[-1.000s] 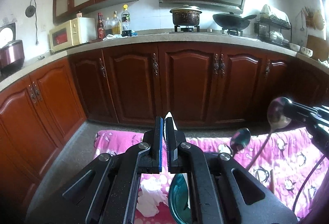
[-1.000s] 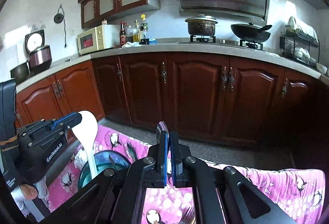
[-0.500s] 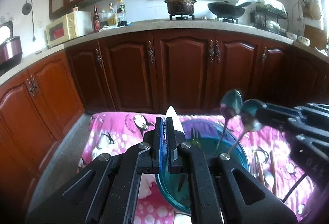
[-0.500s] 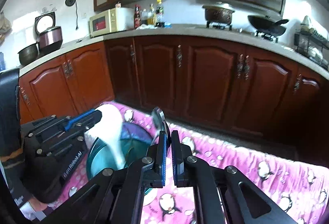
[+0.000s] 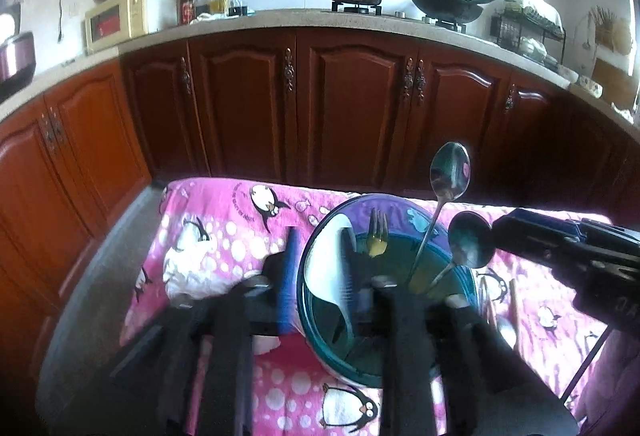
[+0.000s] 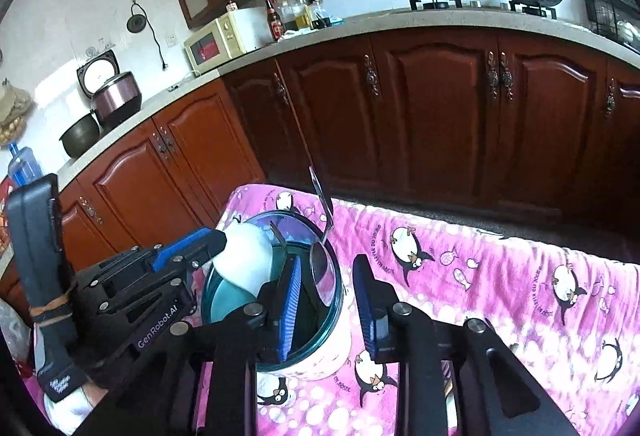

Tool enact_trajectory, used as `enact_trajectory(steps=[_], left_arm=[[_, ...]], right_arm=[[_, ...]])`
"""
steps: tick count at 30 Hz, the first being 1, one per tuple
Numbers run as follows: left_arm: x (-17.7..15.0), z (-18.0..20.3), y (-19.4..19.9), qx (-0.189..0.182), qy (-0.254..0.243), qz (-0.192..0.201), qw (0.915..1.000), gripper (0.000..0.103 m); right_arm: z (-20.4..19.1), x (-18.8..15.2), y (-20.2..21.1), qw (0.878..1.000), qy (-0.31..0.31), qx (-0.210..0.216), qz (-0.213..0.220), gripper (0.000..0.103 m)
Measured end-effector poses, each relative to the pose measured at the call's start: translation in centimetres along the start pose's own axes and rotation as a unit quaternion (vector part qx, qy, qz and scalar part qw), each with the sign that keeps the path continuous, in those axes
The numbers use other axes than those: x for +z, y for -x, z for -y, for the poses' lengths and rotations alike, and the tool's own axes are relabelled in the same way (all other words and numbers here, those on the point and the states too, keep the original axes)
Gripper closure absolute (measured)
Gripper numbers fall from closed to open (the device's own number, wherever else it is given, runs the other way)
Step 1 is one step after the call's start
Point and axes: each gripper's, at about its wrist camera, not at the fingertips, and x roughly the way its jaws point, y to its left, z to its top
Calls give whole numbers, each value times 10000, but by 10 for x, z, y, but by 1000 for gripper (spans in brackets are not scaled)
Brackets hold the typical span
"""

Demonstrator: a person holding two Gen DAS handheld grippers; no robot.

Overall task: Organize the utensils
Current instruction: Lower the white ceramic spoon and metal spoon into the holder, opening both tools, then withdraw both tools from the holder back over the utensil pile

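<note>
Teal-rimmed container [image 6: 304, 348] stands on the pink penguin cloth [image 6: 500, 300], near the counter's far-left corner. Inside it: white spoon [image 5: 330, 272], fork [image 5: 378, 232], two metal spoons [image 5: 450, 171] leaning on the rim. Left tongs [image 5: 320, 276] are opening, blurred, straddling the white spoon with the pads off it. Right tongs [image 6: 328, 300] are opening over the container mouth, nothing pinched, a metal spoon bowl [image 6: 322, 272] between the blue pads.
</note>
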Motion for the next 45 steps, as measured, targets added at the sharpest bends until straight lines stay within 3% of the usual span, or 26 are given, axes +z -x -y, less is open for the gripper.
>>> enact_trajectory(steps=[15,27,32,45], left_arm=[[5,12,39,-214,149,-82,9996,59],[8,57,60,-625,-23,-221,9978,51],[8,83,69,-936,-131,-249,9952,43],[1,139,78,-1505,-395,-574,9862,40]], right_arm=[[11,-12,41,9993,-289,-180,137,69],[30,-26,93,9967,-468,-592,300,62],[47,-36,118,9939,-615,-845,341,60],[104,-78,180,9814,-1134,-1497,391,60]])
